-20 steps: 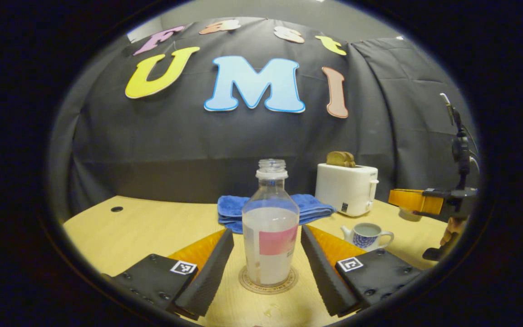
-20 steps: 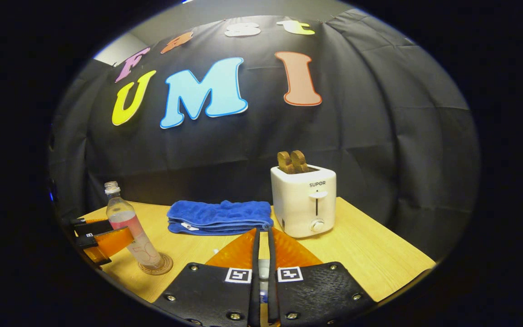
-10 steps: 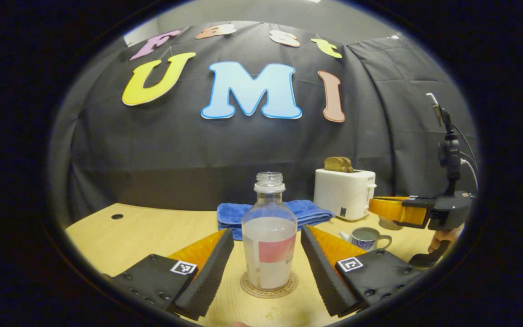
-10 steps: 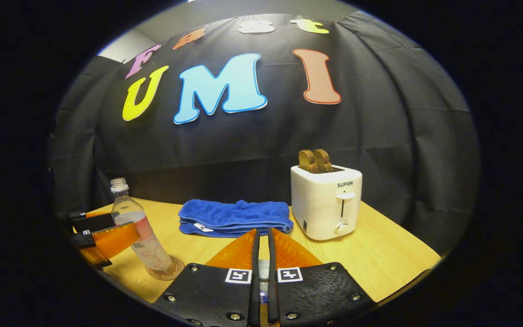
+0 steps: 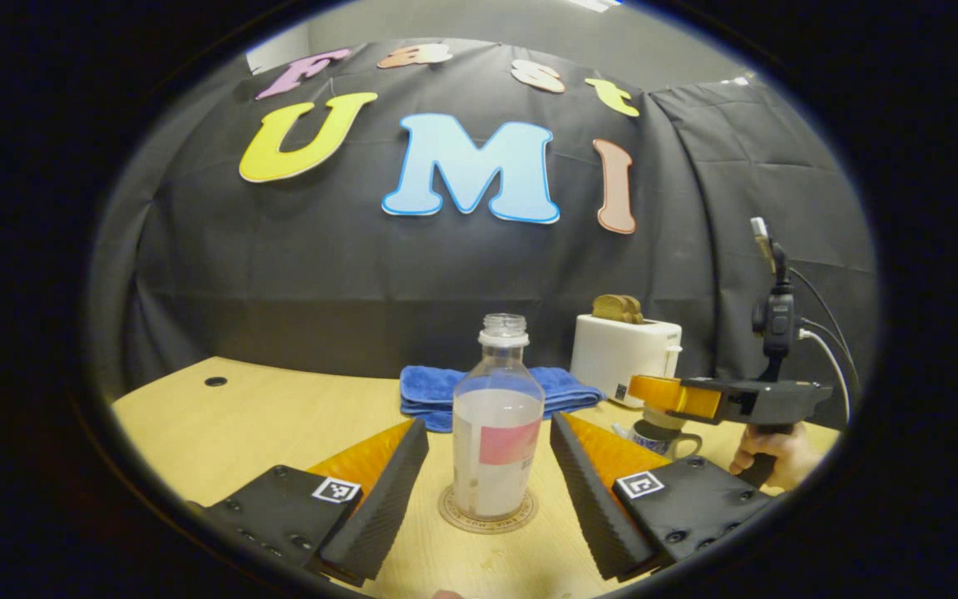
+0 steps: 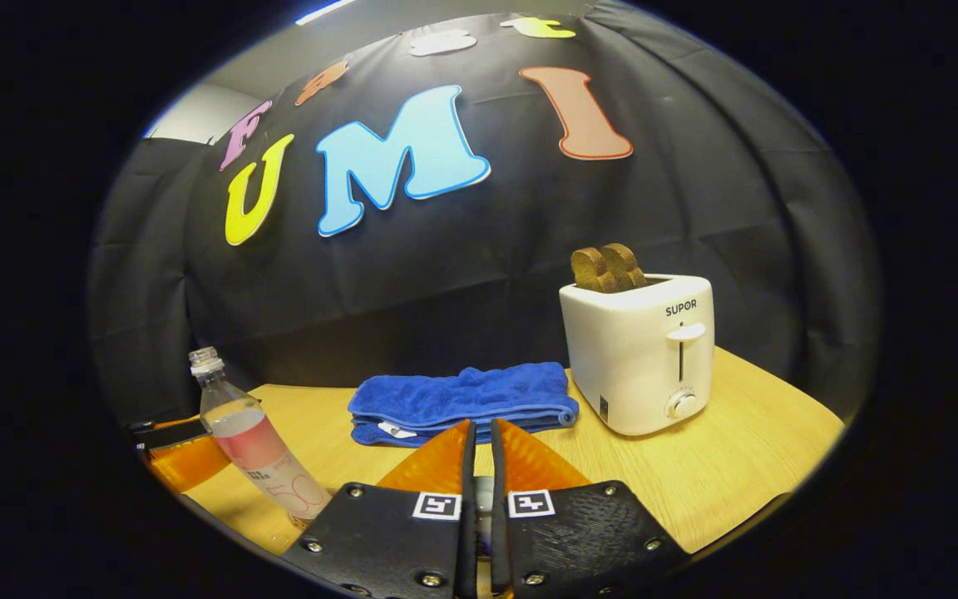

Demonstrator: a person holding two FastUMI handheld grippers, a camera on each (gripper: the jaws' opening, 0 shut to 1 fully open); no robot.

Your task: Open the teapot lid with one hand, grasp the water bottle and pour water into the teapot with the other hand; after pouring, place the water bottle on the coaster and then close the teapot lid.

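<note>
While your right gripper (image 6: 479, 507) fingers stay clenched on the lid | left gripper (image 5: 487, 491) released around water bottle (image 5: 497, 433) on coaster (image 5: 487, 520) | lowering off-centre beside it could chip teapot (image 5: 660, 437)

left tool (image 5: 489, 449): fingers spread wide; right tool (image 6: 480, 453): fingers nearly together

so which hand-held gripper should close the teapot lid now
Right hand-held gripper: it hangs shut right over the teapot. The left hand-held gripper is open around the water bottle on the coaster.

The wooden tabletop (image 5: 279, 416) carries a coaster (image 5: 487, 514), a folded blue towel (image 6: 462, 403), a white toaster (image 6: 641, 353) and a teapot (image 5: 666, 437).
</note>
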